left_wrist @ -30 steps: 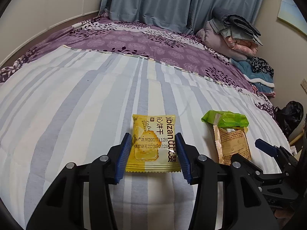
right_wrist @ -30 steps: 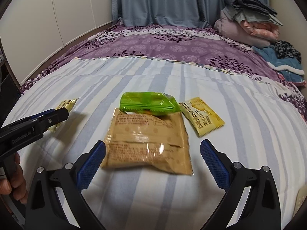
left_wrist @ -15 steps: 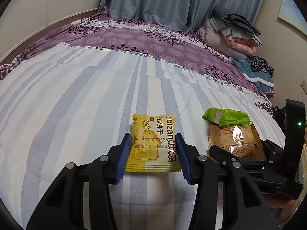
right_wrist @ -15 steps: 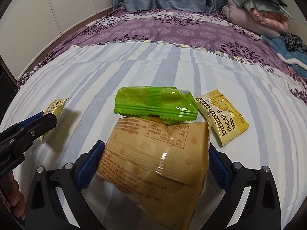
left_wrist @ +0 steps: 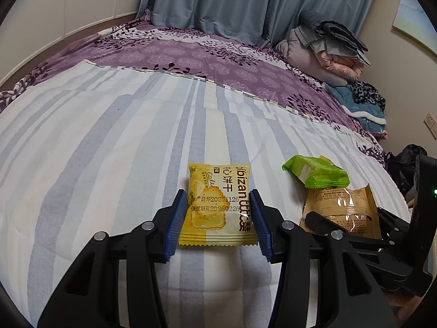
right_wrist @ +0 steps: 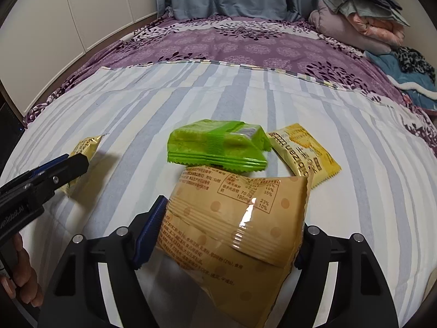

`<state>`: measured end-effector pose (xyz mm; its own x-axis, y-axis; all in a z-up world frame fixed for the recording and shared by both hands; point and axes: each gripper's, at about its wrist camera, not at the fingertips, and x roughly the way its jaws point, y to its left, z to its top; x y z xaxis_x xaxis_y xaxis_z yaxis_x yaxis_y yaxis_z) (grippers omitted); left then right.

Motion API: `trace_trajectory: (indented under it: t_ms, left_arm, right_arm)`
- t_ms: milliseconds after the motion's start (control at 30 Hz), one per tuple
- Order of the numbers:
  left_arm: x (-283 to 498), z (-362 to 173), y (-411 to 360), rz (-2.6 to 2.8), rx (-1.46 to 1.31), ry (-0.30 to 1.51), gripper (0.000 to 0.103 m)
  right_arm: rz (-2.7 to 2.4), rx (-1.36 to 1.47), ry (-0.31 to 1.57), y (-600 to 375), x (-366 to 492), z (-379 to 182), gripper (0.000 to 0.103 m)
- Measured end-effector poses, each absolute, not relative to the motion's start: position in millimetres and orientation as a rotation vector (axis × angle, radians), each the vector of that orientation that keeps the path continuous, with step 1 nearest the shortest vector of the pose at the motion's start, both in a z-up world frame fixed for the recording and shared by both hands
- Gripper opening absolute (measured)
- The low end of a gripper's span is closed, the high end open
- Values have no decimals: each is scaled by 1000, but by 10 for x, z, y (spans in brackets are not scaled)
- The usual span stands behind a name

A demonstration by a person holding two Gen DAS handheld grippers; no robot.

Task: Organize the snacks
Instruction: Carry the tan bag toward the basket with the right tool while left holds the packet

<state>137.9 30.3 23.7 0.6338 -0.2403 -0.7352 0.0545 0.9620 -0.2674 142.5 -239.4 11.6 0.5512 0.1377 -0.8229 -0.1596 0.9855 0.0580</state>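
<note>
The right gripper (right_wrist: 226, 235) has just been closing on the tan snack packet (right_wrist: 235, 227), fingers now pinching it, ready to lift off the bed (right_wrist: 136, 104), while the left gripper (left_wrist: 218, 220) clamps the yellow biscuit packet (left_wrist: 217, 205).

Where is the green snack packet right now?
In the right wrist view the green snack packet lies mid-picture on the striped bedsheet, its near edge overlapping the tan snack packet, with a yellow biscuit packet to its right.
</note>
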Motion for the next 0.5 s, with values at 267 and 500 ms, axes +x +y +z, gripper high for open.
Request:
trace_trajectory:
  t_ms: [267, 500]
  left_arm:
    - [1329, 308, 294, -191, -239, 850, 48]
    - [1285, 380, 276, -212, -244, 830, 48]
  right_arm:
    - [141, 14, 966, -2600, 1072, 184, 73]
    - [115, 41, 942, -2738, 781, 329, 72]
